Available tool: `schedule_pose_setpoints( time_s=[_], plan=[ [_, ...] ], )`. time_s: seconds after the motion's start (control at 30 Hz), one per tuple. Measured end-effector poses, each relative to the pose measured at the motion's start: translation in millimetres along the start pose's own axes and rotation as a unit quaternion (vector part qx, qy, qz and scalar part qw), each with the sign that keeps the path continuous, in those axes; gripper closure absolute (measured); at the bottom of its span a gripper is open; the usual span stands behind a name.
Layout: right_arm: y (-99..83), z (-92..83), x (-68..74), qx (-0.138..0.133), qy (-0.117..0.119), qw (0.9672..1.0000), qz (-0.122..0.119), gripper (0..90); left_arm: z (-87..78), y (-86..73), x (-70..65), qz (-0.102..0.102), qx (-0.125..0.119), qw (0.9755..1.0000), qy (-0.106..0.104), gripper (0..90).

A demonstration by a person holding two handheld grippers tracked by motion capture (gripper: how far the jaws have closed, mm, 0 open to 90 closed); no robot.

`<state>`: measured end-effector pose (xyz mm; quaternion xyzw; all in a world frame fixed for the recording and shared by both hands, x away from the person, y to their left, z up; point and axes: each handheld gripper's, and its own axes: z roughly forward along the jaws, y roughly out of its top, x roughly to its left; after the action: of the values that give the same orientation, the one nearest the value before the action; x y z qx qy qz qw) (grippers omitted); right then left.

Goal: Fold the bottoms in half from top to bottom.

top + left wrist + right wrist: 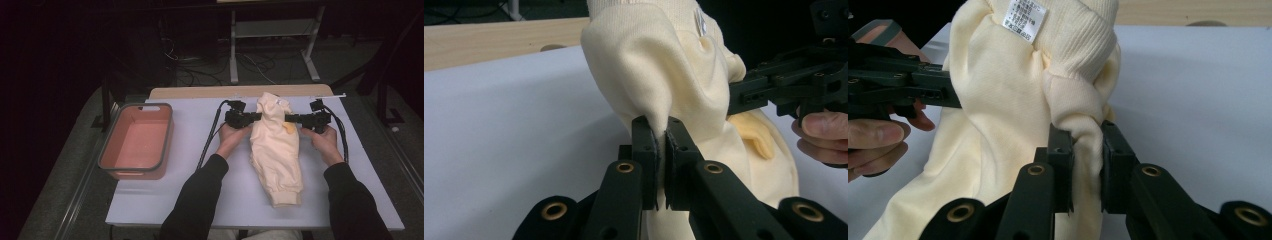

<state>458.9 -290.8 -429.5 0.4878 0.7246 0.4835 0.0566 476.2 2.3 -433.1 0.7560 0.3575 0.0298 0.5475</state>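
A cream-yellow knit garment (276,147) lies lengthwise on the white table top (200,195), its far end lifted and bunched. My left gripper (256,117) pinches the garment's left edge from the side; in the left gripper view its jaws (661,145) are shut on a thin fold of the cream garment (649,65). My right gripper (291,119) grips the opposite edge; in the right gripper view its jaws (1087,150) are shut on a thicker wad of the cream garment (1008,100). A white care label (1025,19) shows near the ribbed hem. A yellow patch (289,129) sits on the cloth.
A salmon-pink tub (116,150) with a grey rim stands at the table's left edge. A strip of bare wood (200,92) runs along the far edge. Behind the table are cables and a metal stand (270,45) on the dark floor.
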Motion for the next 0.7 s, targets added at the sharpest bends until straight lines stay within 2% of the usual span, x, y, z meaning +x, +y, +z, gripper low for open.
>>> schedule_pose_setpoints(
  time_s=[0.23, 0.7],
  plan=[
    [0.9, -9.1, 8.2, -0.010, -0.001, 0.9998, -0.017, 77.9, -7.0, 0.8, -4.0, 0.005, -0.010, 0.9999, -0.009, 85.3],
    [1.0, -22.2, 20.5, -0.018, -0.002, 0.9992, -0.036, 78.0, -20.1, 3.9, -15.7, 0.022, -0.019, 0.9993, -0.022, 85.3]
  ],
)
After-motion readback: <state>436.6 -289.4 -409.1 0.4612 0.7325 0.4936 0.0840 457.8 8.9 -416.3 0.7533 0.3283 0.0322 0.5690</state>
